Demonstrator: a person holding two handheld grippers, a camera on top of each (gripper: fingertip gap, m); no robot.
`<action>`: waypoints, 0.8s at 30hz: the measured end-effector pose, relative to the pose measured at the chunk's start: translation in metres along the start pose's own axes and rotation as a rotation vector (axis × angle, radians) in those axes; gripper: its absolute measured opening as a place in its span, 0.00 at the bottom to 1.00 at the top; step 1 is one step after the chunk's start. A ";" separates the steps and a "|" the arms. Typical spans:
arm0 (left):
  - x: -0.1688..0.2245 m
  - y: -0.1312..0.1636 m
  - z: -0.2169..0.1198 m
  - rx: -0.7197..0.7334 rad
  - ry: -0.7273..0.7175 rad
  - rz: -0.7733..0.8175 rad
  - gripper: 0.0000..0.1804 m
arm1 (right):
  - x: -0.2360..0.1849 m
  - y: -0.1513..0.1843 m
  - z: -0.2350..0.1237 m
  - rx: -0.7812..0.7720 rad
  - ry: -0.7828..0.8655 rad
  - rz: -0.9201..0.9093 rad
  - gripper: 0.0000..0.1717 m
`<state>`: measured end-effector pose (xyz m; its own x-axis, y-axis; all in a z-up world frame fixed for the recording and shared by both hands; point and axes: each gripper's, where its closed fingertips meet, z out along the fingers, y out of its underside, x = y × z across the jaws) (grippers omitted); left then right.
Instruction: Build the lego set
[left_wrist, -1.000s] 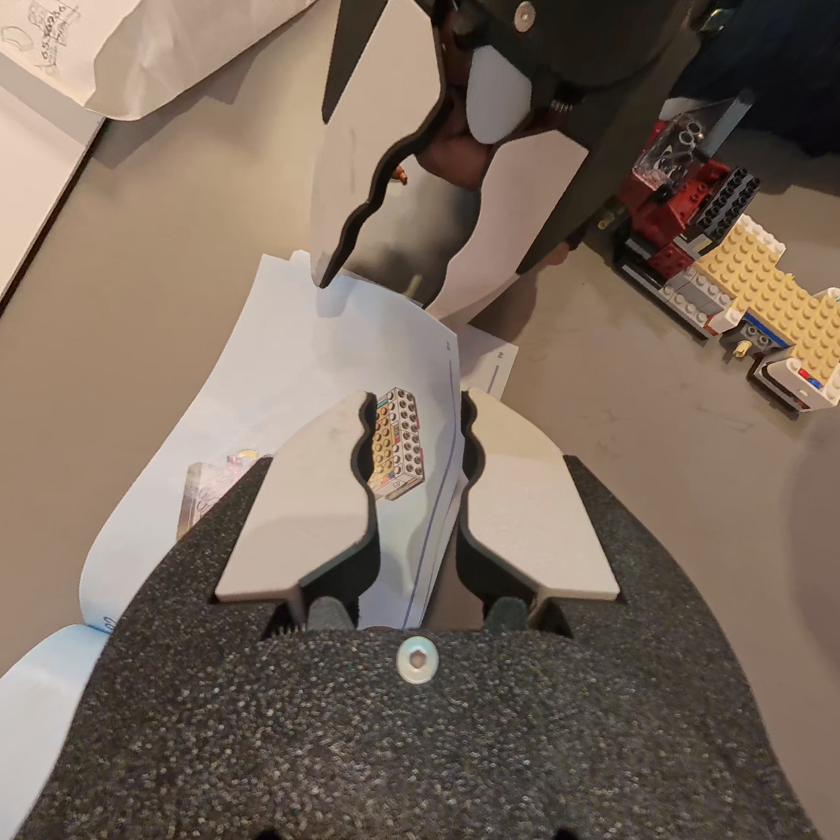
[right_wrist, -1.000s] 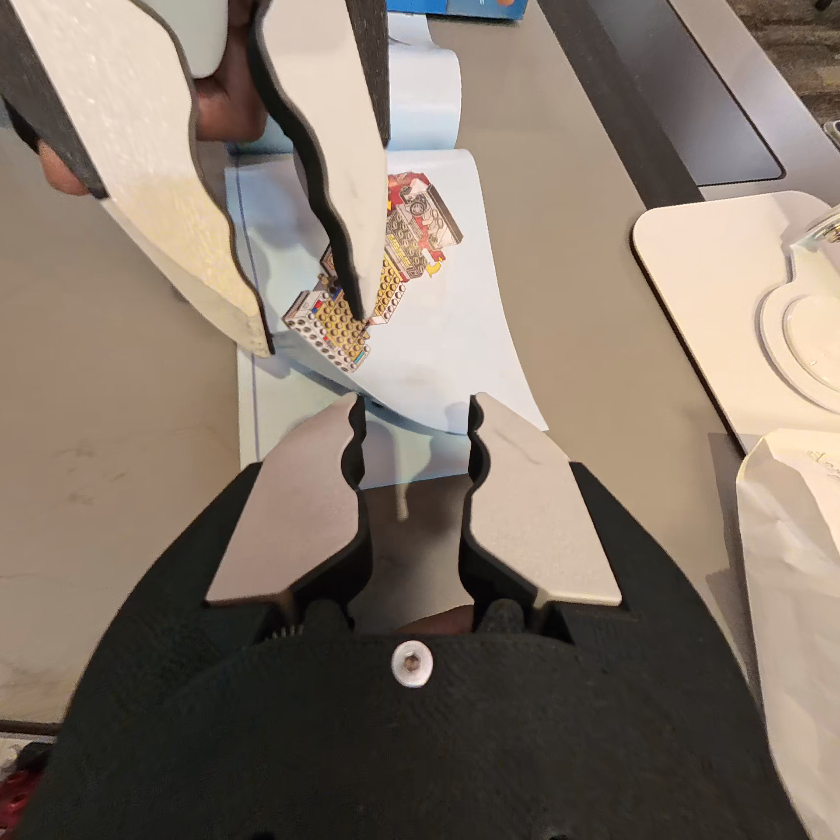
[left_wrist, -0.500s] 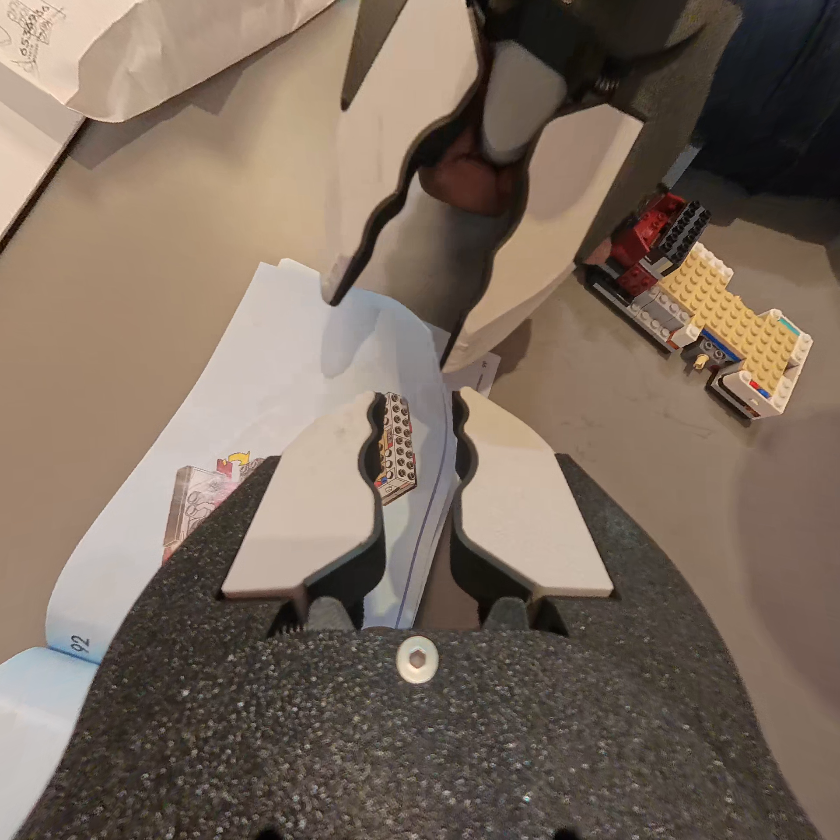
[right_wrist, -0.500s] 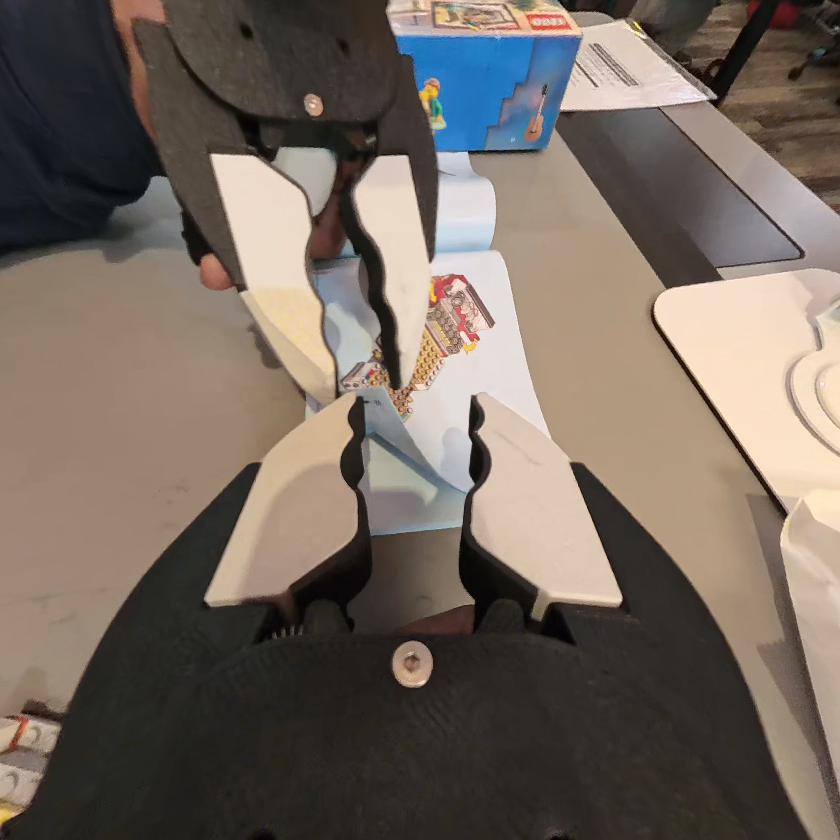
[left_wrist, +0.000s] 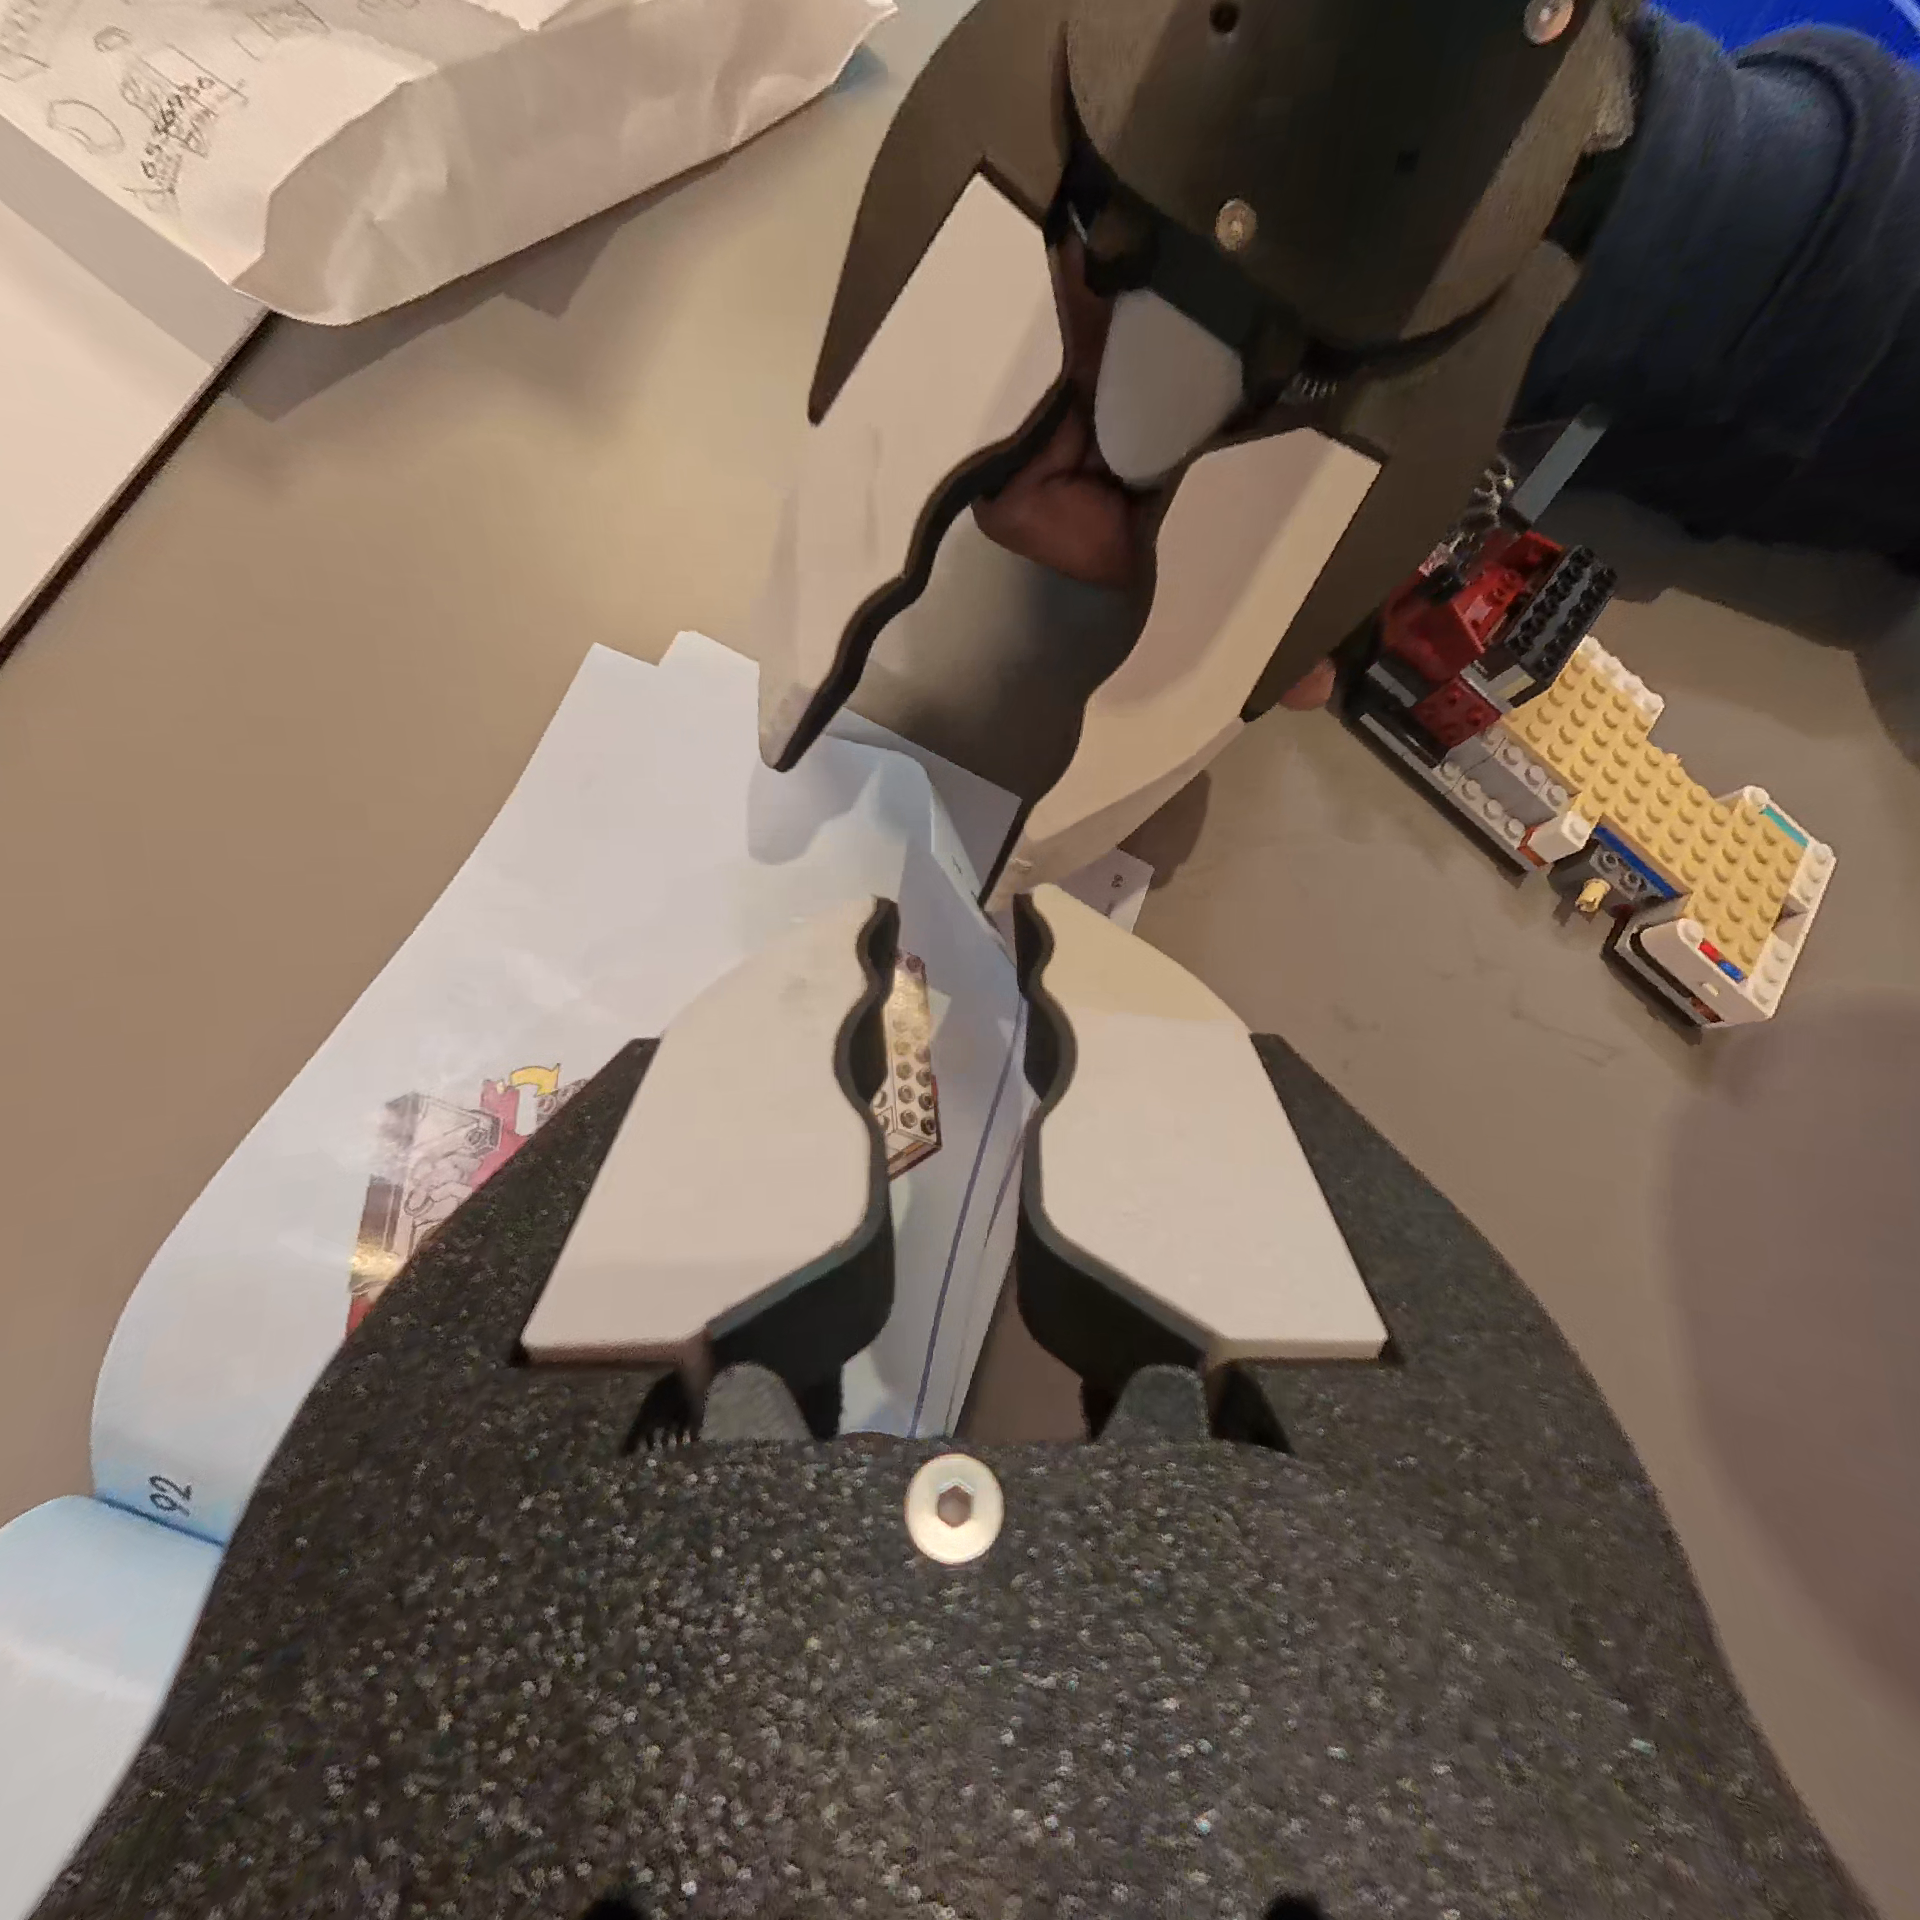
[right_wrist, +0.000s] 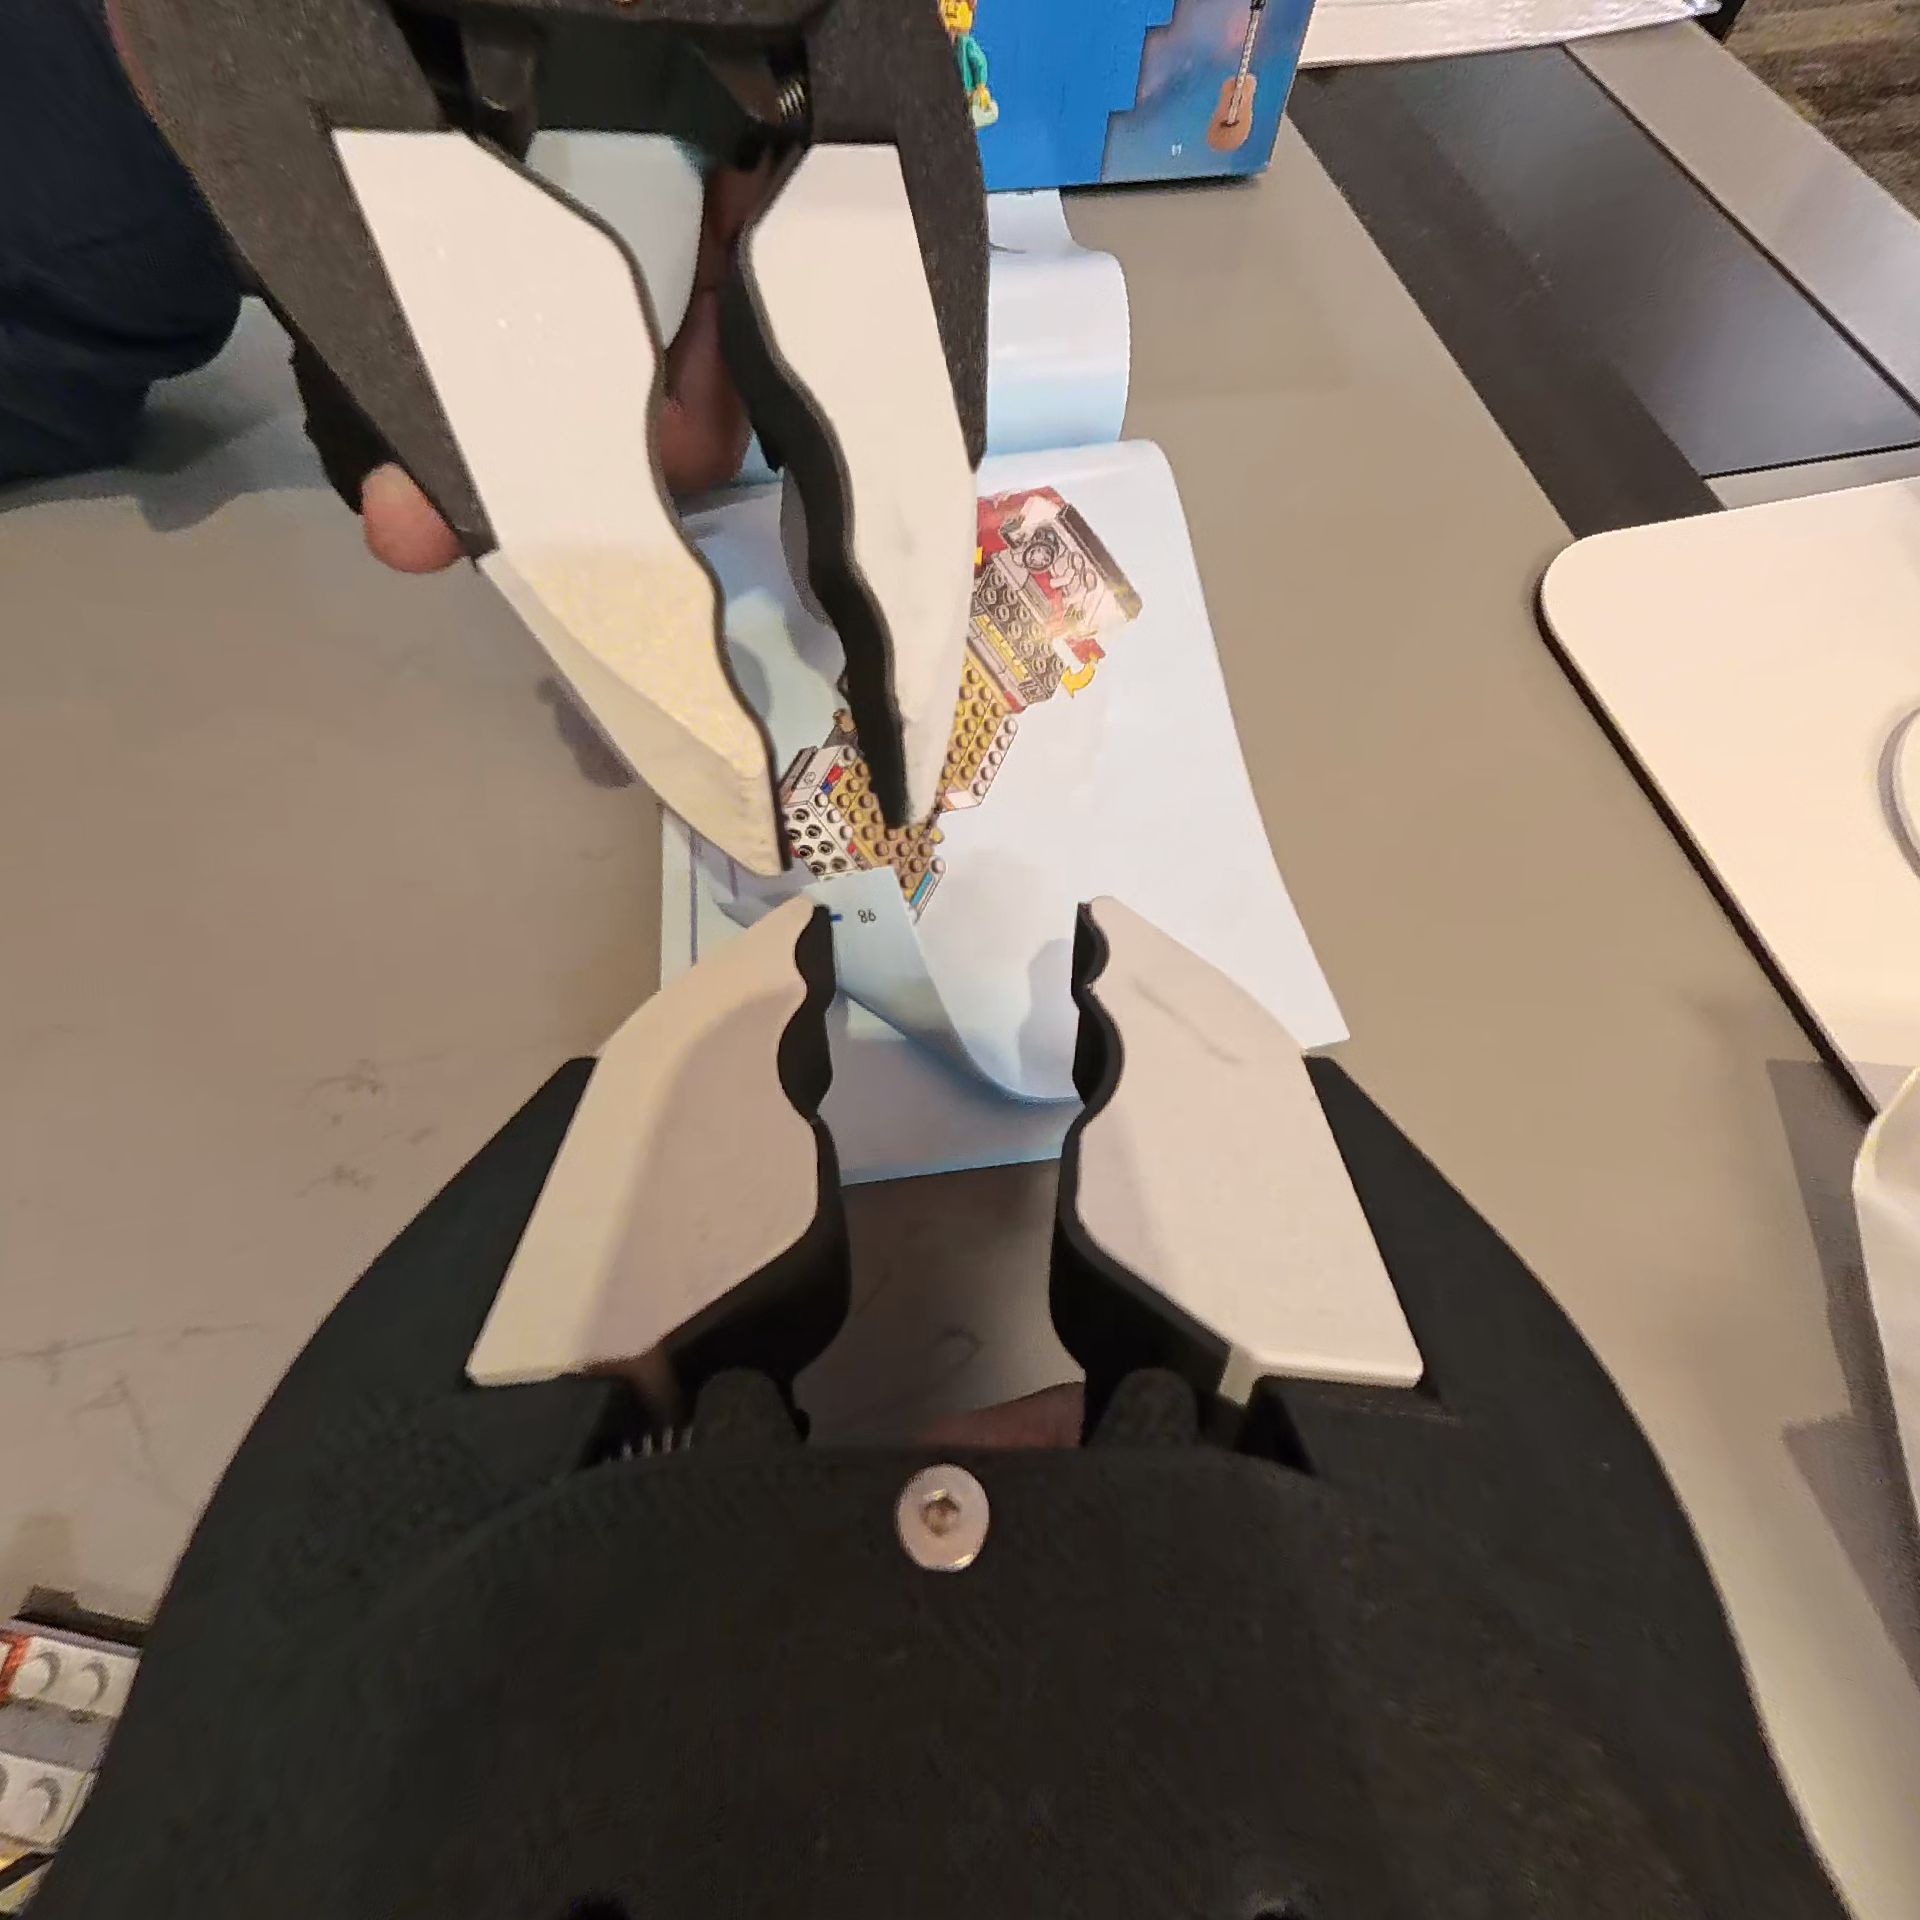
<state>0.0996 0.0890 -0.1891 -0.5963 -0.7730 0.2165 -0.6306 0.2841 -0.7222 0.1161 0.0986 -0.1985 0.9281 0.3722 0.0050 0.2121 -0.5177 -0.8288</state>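
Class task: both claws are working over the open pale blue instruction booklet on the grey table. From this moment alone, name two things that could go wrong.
1. The left claw straddles a lifted page of the pale blue instruction booklet; if it shuts there, it may crease or tear the thin paper.
2. The right claw is open, its tips very near the left claw's fingers; the two could collide or trap several pages at once.
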 end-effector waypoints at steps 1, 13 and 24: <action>0.001 -0.001 0.001 0.003 0.005 -0.001 0.11 | 0.000 0.001 0.000 -0.004 -0.002 -0.003 0.26; 0.005 0.005 0.005 -0.025 0.035 -0.028 0.04 | -0.009 0.006 0.002 -0.039 -0.027 -0.054 0.26; 0.007 0.008 0.005 -0.030 0.076 -0.064 0.03 | -0.009 0.006 0.001 -0.039 -0.032 -0.048 0.26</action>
<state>0.0929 0.0829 -0.1964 -0.5893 -0.7452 0.3121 -0.6828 0.2528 -0.6855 0.1089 0.0931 -0.2043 0.9064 0.4216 0.0259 0.2685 -0.5278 -0.8059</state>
